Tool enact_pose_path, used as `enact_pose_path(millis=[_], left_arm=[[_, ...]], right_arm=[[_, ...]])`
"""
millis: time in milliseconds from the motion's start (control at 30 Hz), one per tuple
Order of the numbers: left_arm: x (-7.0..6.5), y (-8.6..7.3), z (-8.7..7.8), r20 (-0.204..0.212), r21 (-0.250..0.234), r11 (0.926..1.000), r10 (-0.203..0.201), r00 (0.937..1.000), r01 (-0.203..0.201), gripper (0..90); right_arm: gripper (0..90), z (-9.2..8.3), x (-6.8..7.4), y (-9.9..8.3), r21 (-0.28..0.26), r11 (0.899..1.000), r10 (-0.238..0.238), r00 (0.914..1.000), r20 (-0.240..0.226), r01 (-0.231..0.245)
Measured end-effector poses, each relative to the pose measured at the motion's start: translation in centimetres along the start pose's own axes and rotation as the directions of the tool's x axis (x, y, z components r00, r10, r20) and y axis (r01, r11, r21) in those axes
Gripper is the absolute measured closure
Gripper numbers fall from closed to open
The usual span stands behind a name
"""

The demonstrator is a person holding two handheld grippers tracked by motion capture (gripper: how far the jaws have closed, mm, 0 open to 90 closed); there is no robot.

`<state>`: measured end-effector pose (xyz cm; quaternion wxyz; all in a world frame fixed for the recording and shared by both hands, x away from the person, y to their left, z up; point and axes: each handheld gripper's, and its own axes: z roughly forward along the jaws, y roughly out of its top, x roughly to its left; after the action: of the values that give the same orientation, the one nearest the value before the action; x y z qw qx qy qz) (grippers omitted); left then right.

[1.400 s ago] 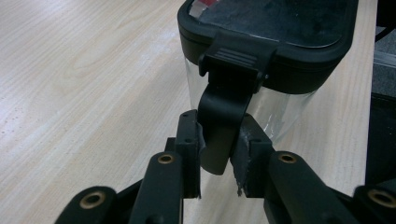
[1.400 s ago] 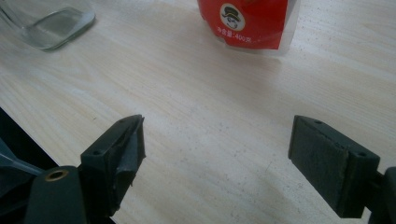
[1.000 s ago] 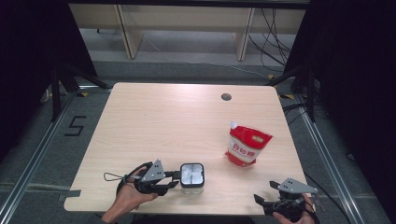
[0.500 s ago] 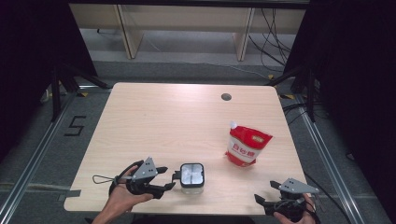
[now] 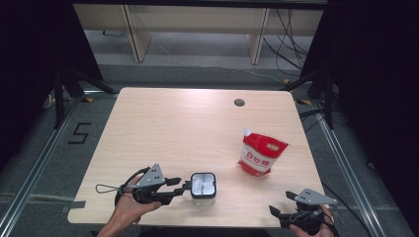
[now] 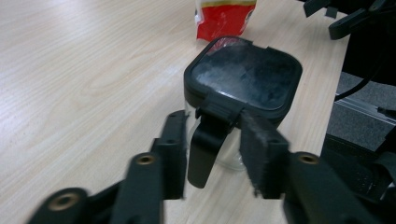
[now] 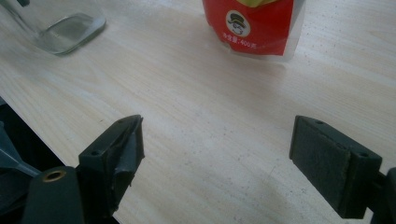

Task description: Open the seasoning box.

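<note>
The left hand-held gripper point(image 6: 212, 154) has just been closing around the jar's latch point(image 6: 205, 149), at the counter's point(image 5: 197, 128) six o'clock; contact cannot be told. The right hand-held gripper point(image 7: 217, 158) is held wide open.

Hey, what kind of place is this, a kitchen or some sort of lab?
Probably a lab or recording setup, not a kitchen: a bare wooden table ringed by black curtains, metal rails on the floor, and loose cables behind.
</note>
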<state>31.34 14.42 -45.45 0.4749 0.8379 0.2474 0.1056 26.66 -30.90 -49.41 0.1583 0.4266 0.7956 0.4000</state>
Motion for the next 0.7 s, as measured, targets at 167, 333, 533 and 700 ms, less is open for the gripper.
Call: enact_pose_path(millis=[167, 333, 533, 700], left_arm=[[-0.2, 0.6, 0.3, -0.003, -0.013, 0.9994, 0.034, 0.9994, -0.034, 80.2], [-0.1, 0.8, 0.6, -0.012, -0.042, 0.9990, 0.011, 0.9999, -0.012, 85.2], [0.0, 0.9, 0.8, -0.017, -0.046, 0.9985, 0.029, 0.9994, -0.030, 86.0], [-0.3, 0.9, 1.0, -0.021, -0.047, 0.9988, 0.015, 0.9997, -0.016, 86.4]], right_arm=[[17.7, 0.2, 0.0, 0.1, 0.002, 1.000, 0.000, 1.0000, -0.010, 0.000], [15.6, 0.1, 0.5, 0.4, -0.015, 1.000, 0.001, 0.9995, -0.033, -0.001], [16.9, 0.3, 1.3, 0.6, -0.009, 1.000, 0.019, 0.9986, -0.049, -0.020], [23.4, 0.4, 1.6, 1.1, -0.061, 0.998, -0.025, 0.9975, -0.065, 0.021]])
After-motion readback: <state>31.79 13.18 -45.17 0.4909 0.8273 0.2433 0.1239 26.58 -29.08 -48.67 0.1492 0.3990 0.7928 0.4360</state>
